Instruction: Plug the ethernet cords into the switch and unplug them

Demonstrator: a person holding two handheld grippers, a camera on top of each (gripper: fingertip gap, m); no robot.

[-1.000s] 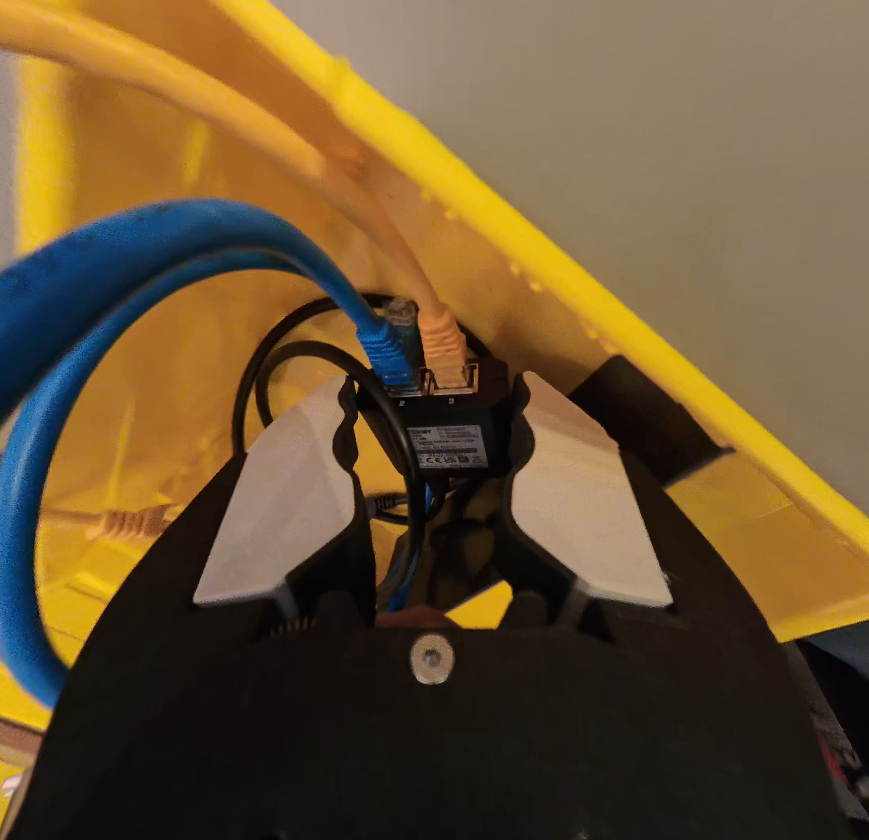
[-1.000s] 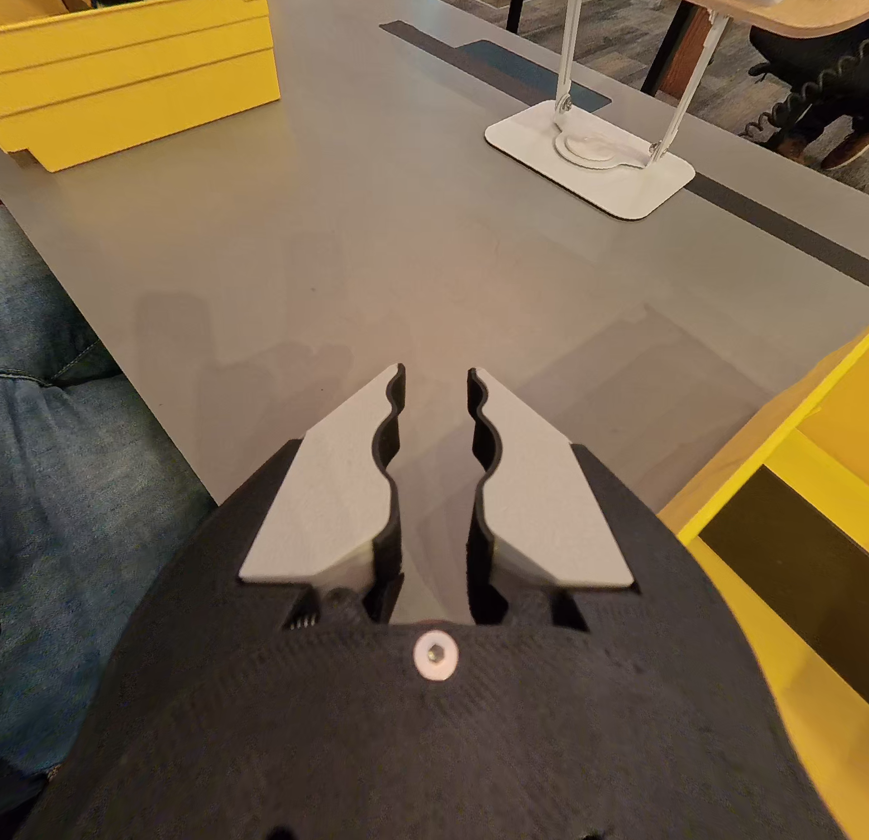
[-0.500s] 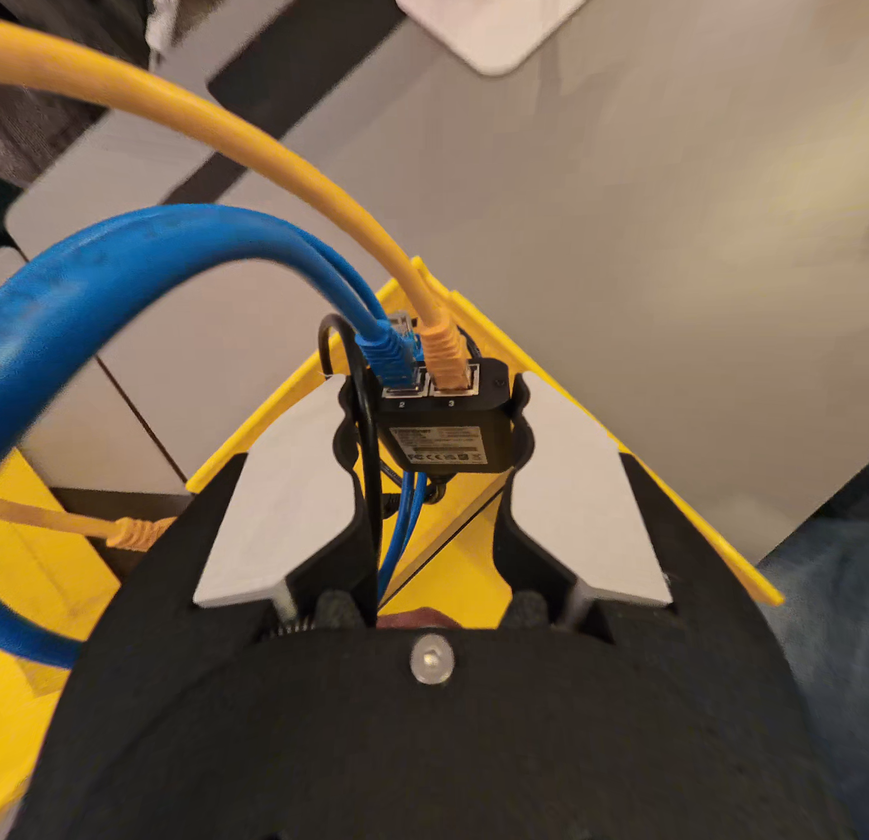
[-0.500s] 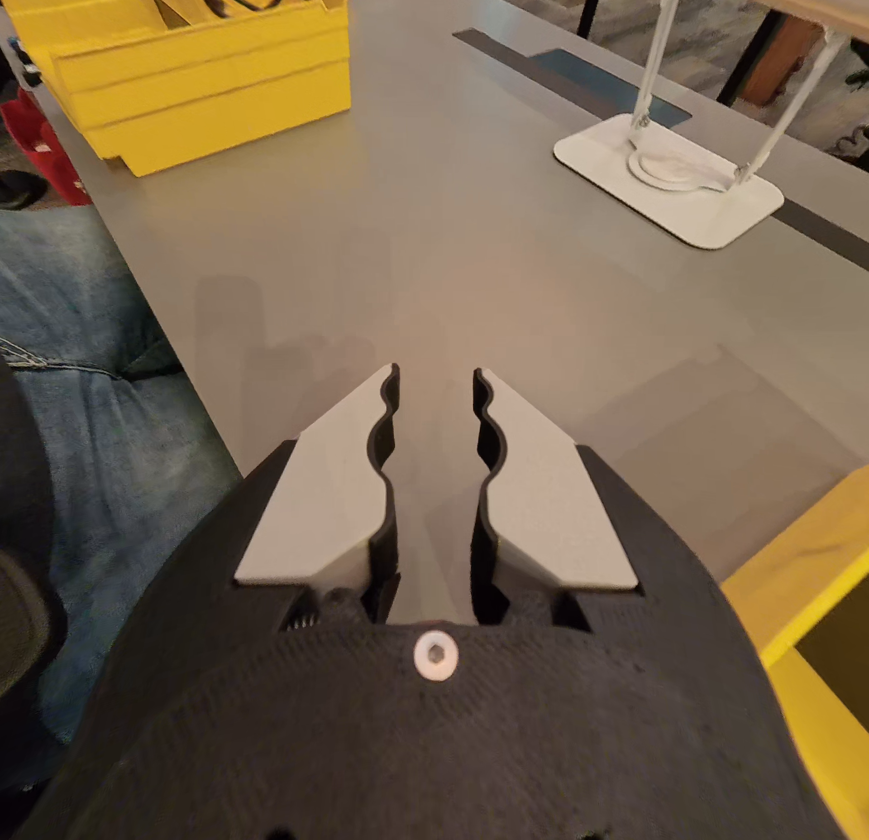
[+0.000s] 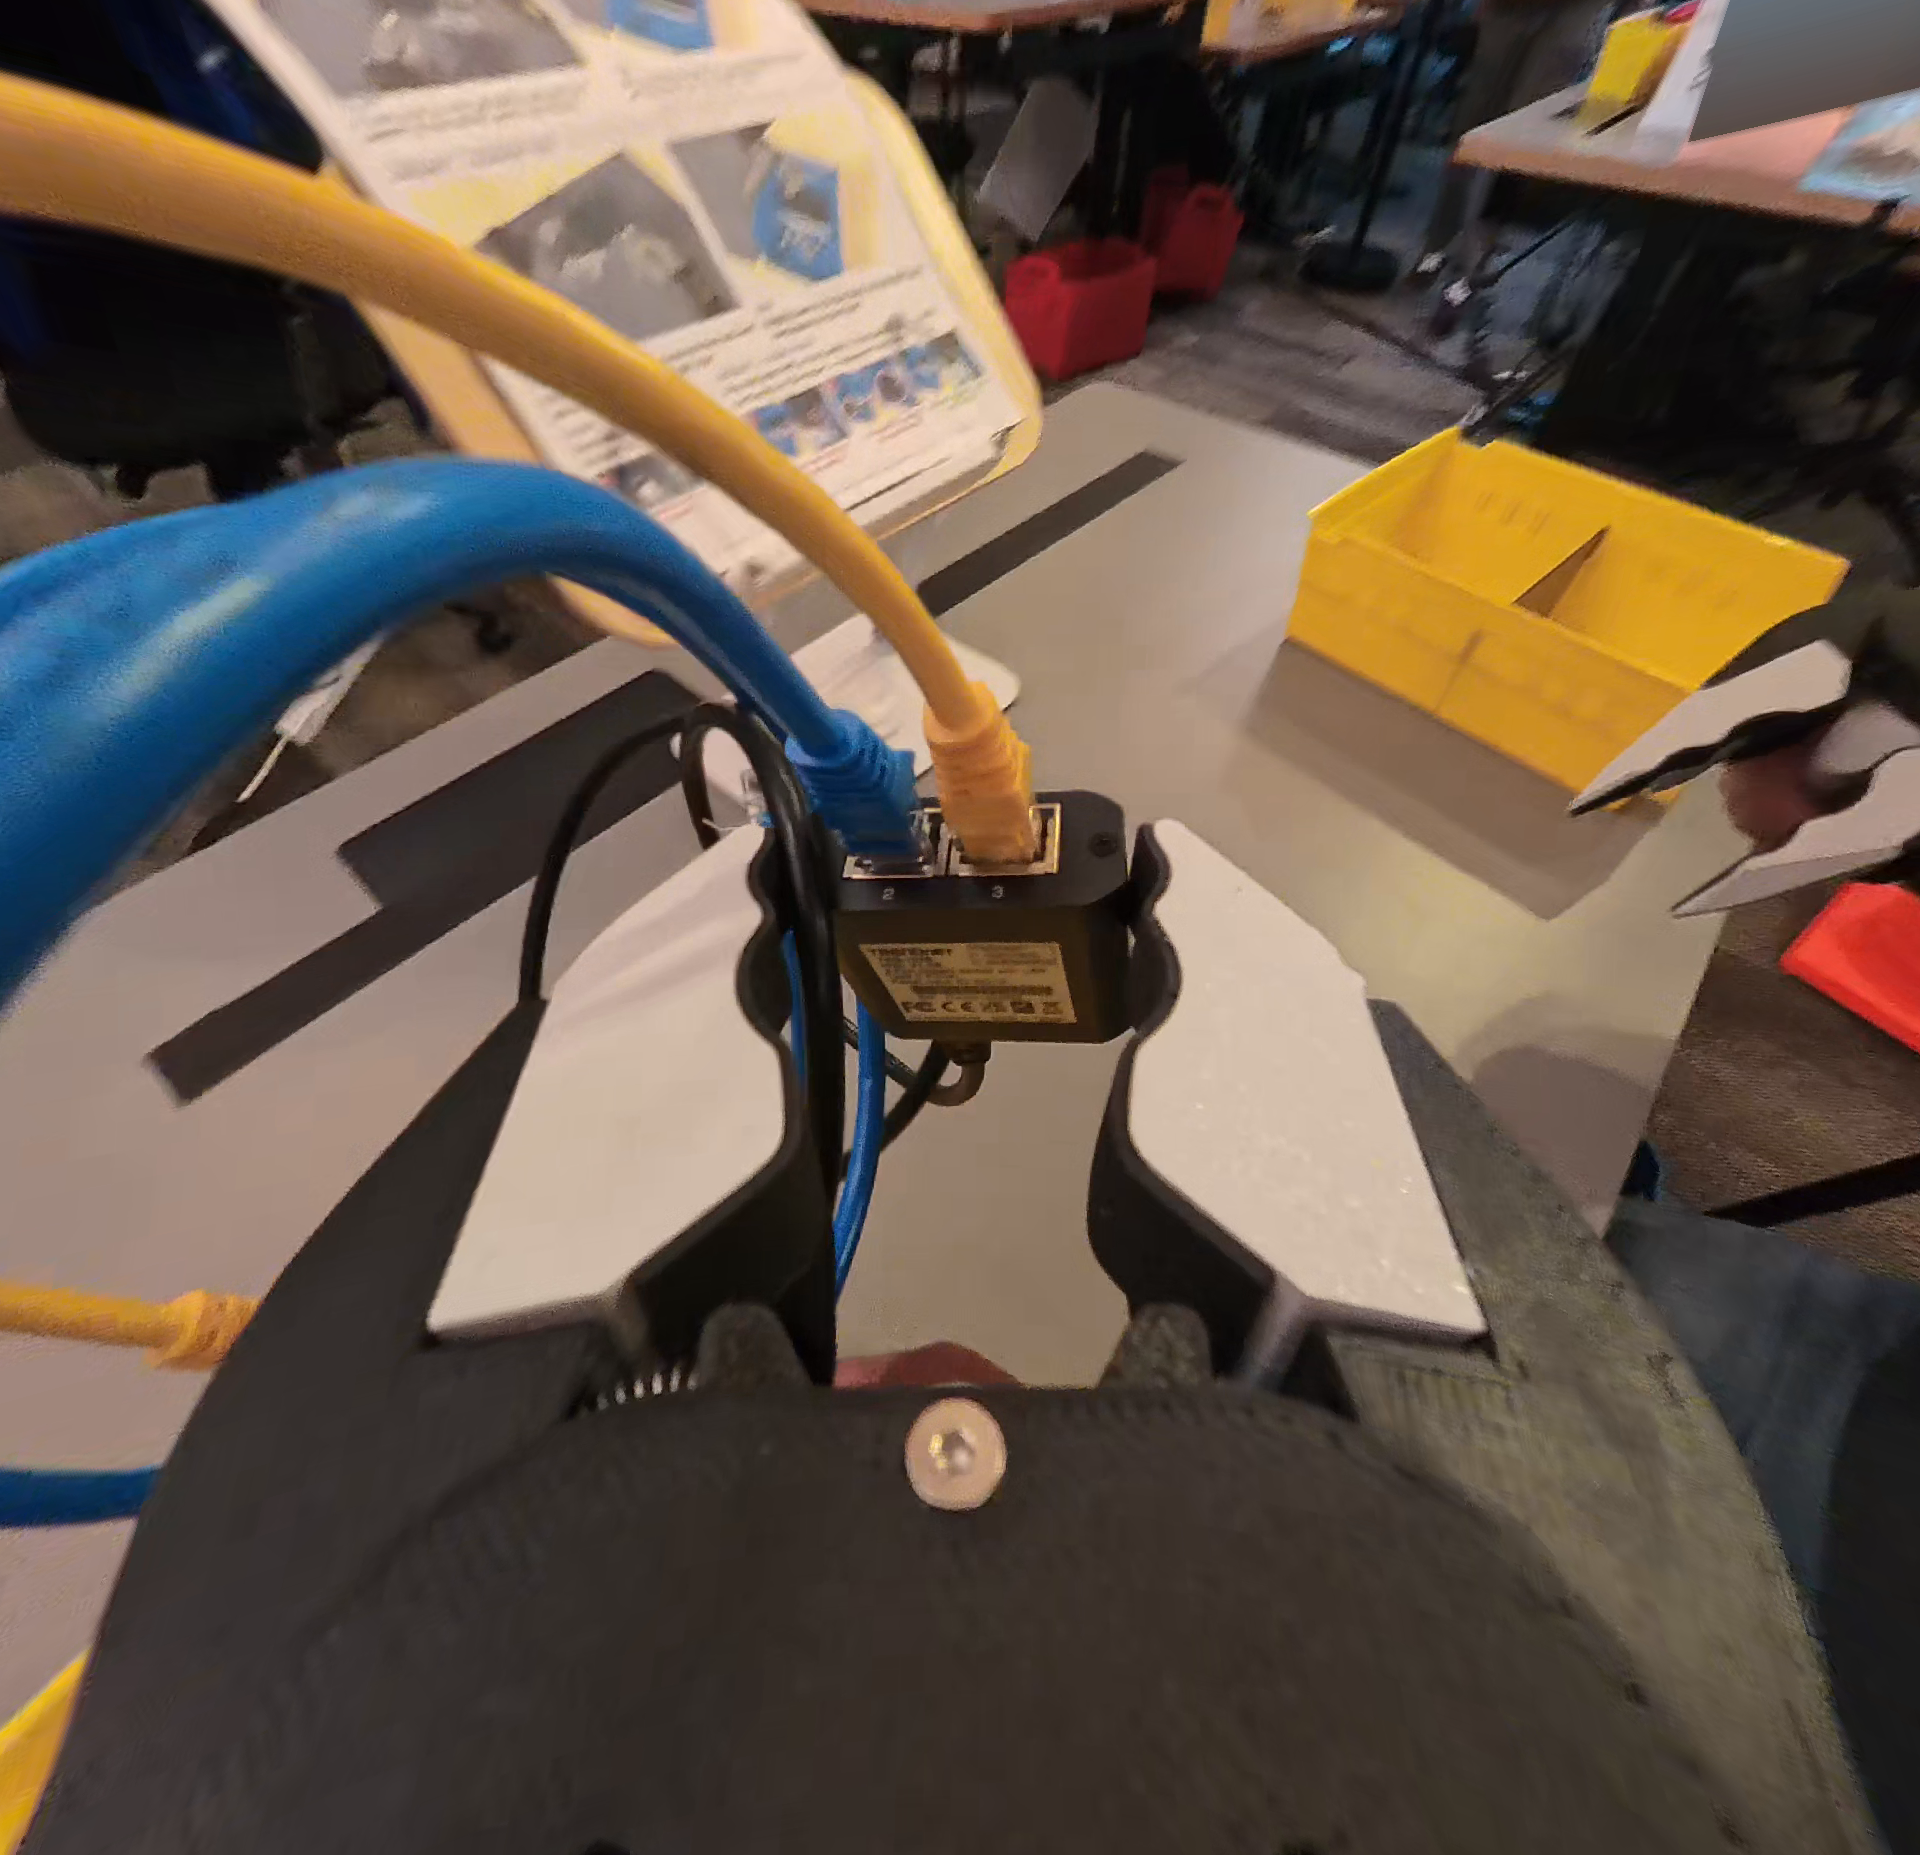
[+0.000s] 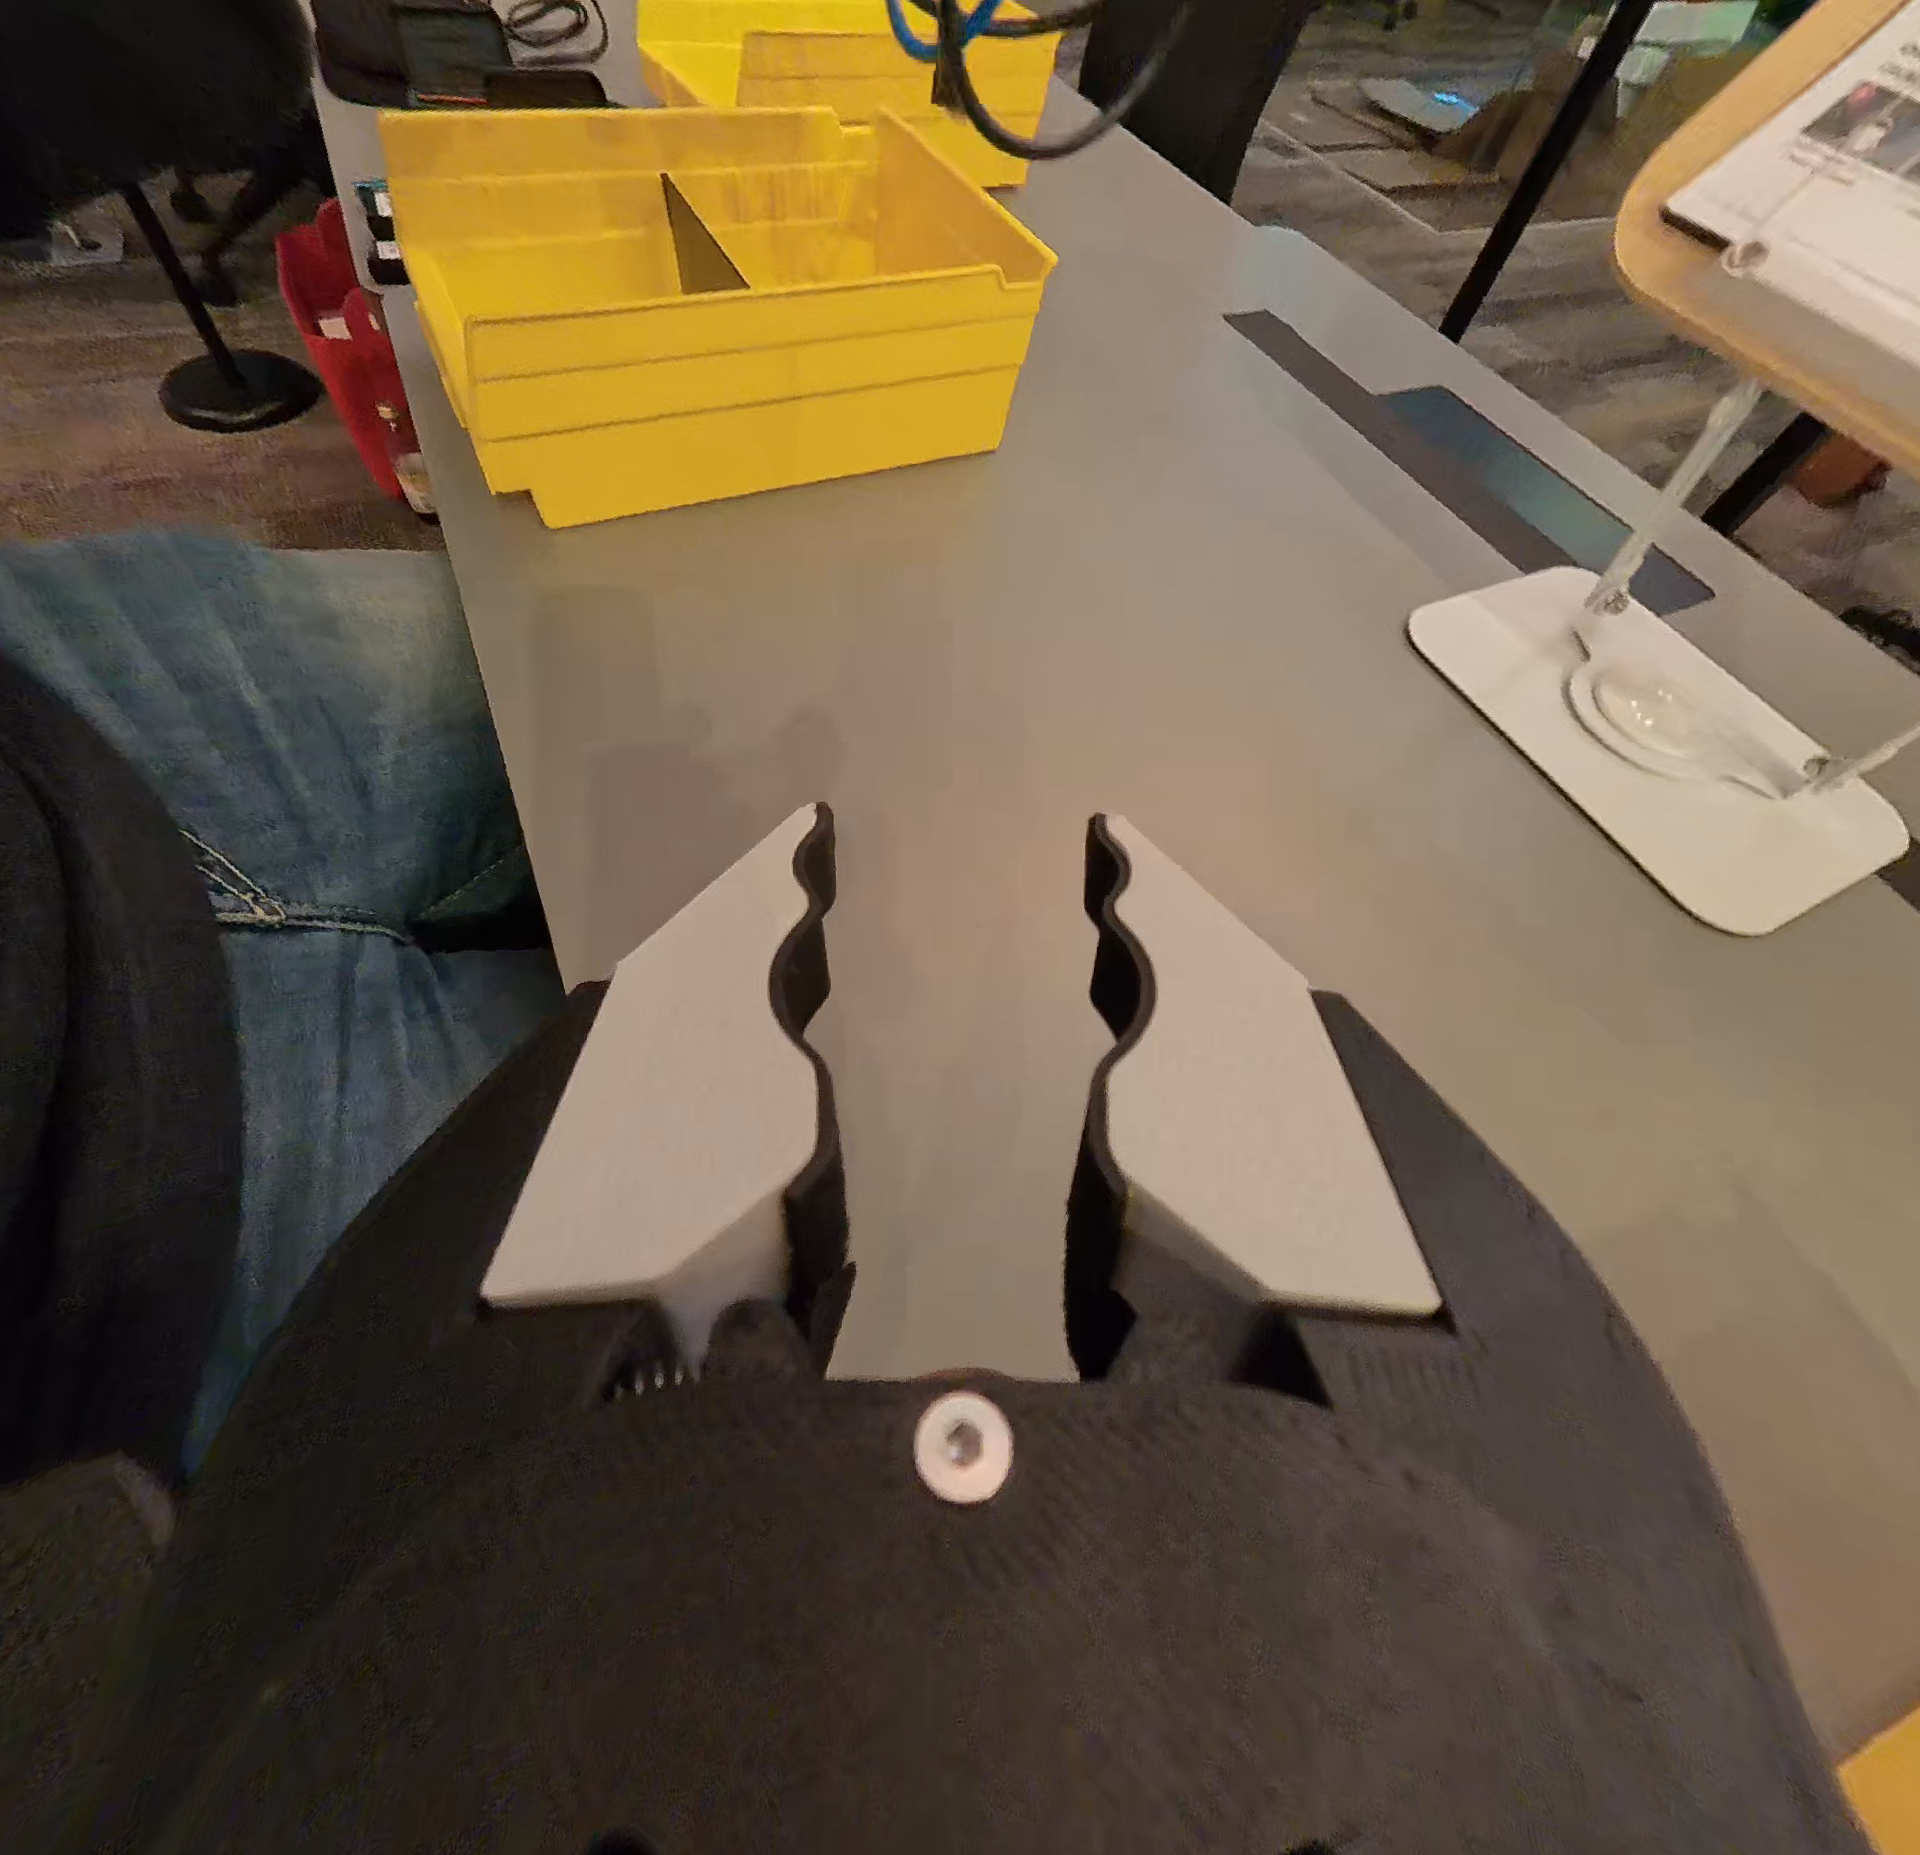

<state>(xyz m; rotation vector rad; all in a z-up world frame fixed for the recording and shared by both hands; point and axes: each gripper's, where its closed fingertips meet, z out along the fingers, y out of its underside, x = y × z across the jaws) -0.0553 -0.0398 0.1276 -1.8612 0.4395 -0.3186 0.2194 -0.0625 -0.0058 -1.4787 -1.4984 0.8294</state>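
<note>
My left gripper point(image 5: 956, 860) is shut on a small black ethernet switch point(image 5: 987, 932) and holds it in the air above the grey table point(image 5: 1143, 662). A blue cord point(image 5: 312, 579) and a yellow cord point(image 5: 623, 371) are plugged side by side into its top ports. A thin black cable point(image 5: 748, 756) loops beside the switch. A loose yellow plug point(image 5: 197, 1327) hangs at the lower left. My right gripper point(image 6: 956, 839) is open and empty over the table point(image 6: 1039, 610); it also shows at the right edge of the left wrist view point(image 5: 1756, 797).
A yellow divided bin point(image 6: 717, 309) stands at the table's far left, with a second yellow bin point(image 6: 831, 49) behind it under hanging cables. A white stand base point(image 6: 1652, 756) holds a tilted board at the right. A person's jeans-clad leg point(image 6: 312, 766) is by the table edge. My right fingertips sit around 30 cm from my left ones.
My left gripper has lifted the switch with its cords out of the yellow bin and swung it over the table. My right gripper has opened wider and turned toward the far bin.
</note>
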